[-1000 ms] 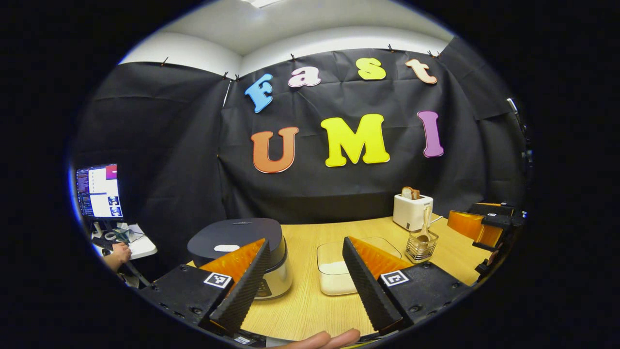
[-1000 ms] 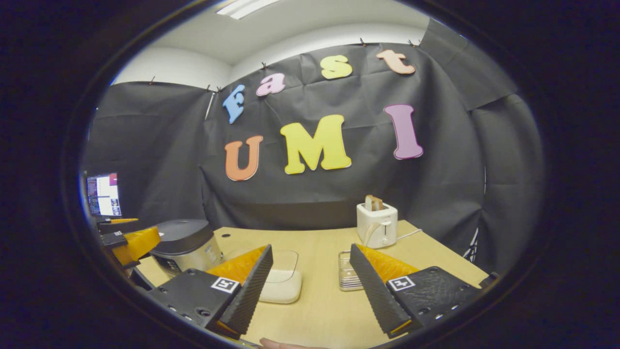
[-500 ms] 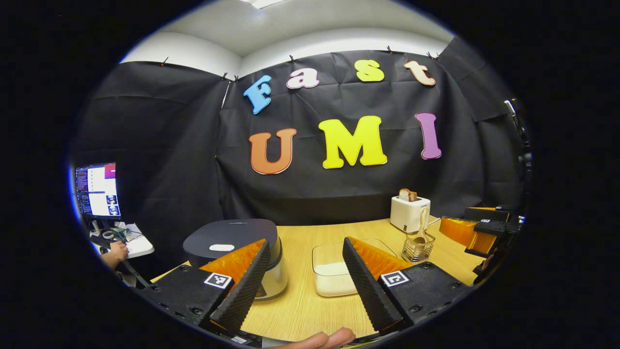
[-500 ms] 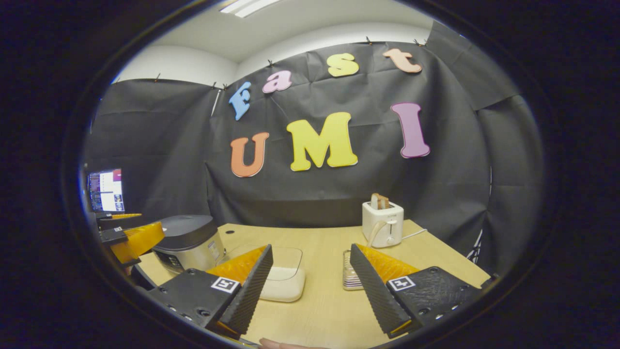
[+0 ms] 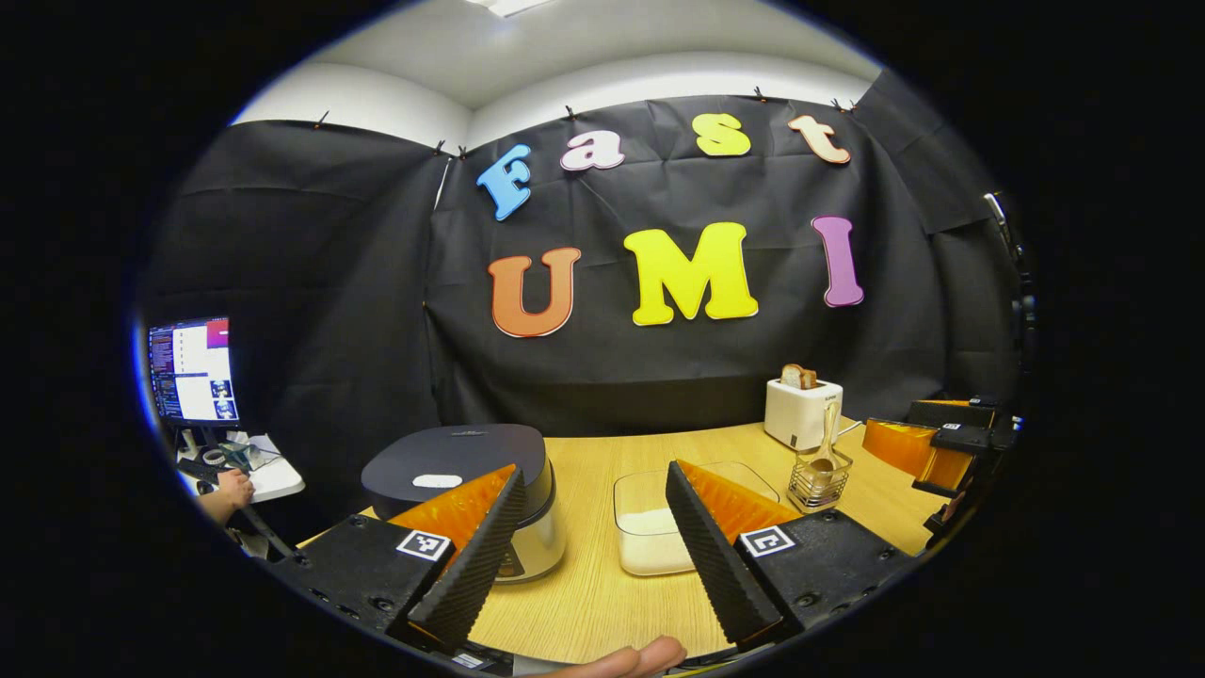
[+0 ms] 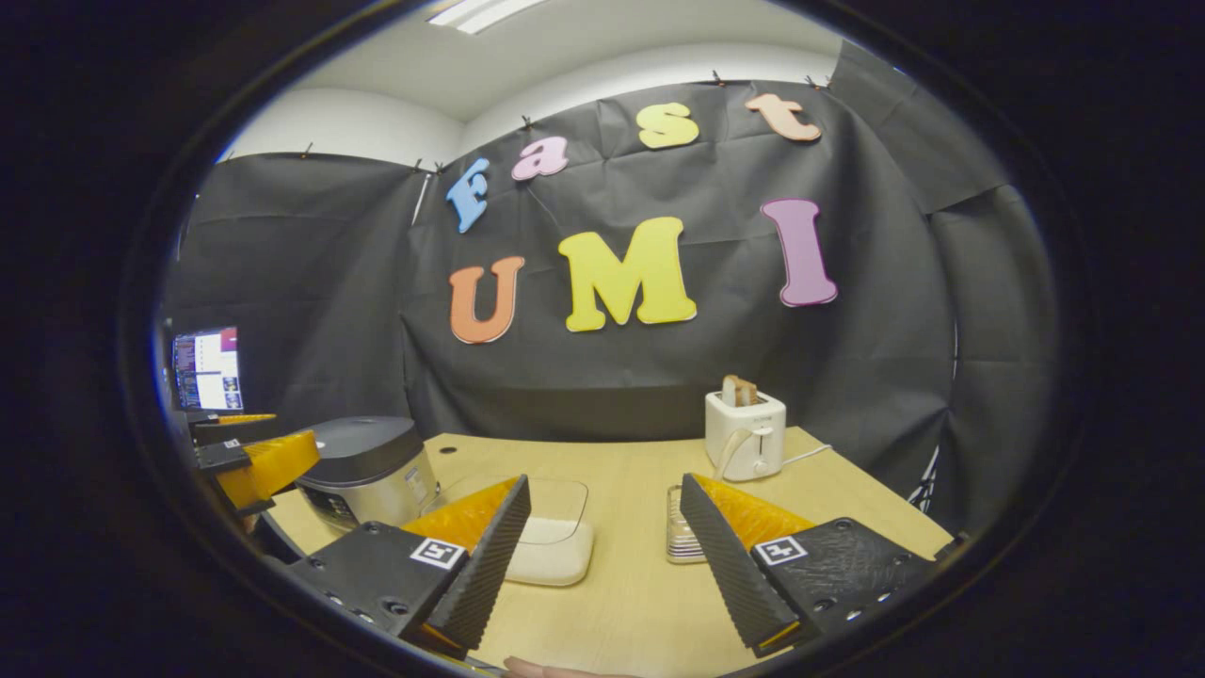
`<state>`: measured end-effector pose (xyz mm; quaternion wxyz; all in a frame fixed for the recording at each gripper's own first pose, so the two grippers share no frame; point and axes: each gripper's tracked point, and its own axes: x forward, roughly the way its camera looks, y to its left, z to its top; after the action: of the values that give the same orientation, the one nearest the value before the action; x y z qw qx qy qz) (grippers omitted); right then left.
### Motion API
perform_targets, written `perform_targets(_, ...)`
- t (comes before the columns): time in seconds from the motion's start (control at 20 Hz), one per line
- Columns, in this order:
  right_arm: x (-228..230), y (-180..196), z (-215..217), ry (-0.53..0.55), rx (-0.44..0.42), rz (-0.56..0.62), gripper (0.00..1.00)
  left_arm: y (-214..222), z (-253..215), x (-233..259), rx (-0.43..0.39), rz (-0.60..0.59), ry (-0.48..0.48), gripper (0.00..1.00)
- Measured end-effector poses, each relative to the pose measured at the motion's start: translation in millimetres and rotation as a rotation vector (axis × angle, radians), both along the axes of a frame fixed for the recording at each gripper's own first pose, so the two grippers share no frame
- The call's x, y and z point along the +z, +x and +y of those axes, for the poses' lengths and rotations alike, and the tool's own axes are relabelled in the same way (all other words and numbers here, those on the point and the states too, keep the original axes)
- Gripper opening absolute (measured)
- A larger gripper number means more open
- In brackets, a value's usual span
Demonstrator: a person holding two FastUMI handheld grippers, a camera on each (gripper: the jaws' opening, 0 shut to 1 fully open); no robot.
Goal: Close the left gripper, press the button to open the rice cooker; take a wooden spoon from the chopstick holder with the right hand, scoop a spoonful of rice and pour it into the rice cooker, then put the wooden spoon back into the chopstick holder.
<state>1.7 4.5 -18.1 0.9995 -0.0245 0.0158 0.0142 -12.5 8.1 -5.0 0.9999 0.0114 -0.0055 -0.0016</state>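
Note:
A rice cooker (image 5: 466, 461) with a dark shut lid and a pale button on top stands at the table's left; it appears again as the rice cooker (image 6: 367, 466). My left gripper (image 5: 593, 527) hovers open in front of it, empty. A clear container of white rice (image 5: 659, 527) sits mid-table, also the rice container (image 6: 551, 537). A wire chopstick holder (image 5: 817, 480) carries a wooden spoon (image 5: 825, 443) upright. My right gripper (image 6: 602, 541) is open and empty, with the chopstick holder (image 6: 682, 532) partly behind its right finger. The right gripper (image 5: 927, 447) also appears at the far right.
A white toaster (image 5: 800, 410) with bread stands at the back right, also the toaster (image 6: 744, 433). The wooden table (image 5: 602, 593) runs to the black cloth wall. A monitor (image 5: 191, 370) and a person's hand (image 5: 231, 490) sit off to the left. A fingertip (image 5: 640, 657) shows at the bottom.
Both views have shifted only slightly; the left gripper view drifted a little and came back. Both grippers stay open and nothing on the table has moved.

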Motion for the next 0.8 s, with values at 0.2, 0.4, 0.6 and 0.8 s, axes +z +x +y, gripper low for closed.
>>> perform_targets(0.2, 0.9, 2.7, -8.4, 0.009, -0.017, 0.001, 0.95, 6.1, 6.7, -2.5, -0.008, 0.021, -0.004, 0.94)
perform_targets(0.4, 6.9, 3.2, -20.6, 0.027, -0.041, -0.014, 0.96, 19.6, 38.1, -13.6, 0.030, 0.080, -0.045, 0.70)
perform_targets(0.6, 9.6, 3.8, -30.4, 0.037, -0.056, -0.016, 0.95, 31.4, 76.3, -25.1, 0.093, 0.148, -0.035, 0.39)
perform_targets(0.8, 14.0, 3.5, -38.5, 0.059, -0.063, -0.023, 0.95, 51.9, 105.1, -31.6, 0.092, 0.241, -0.077, 0.06)
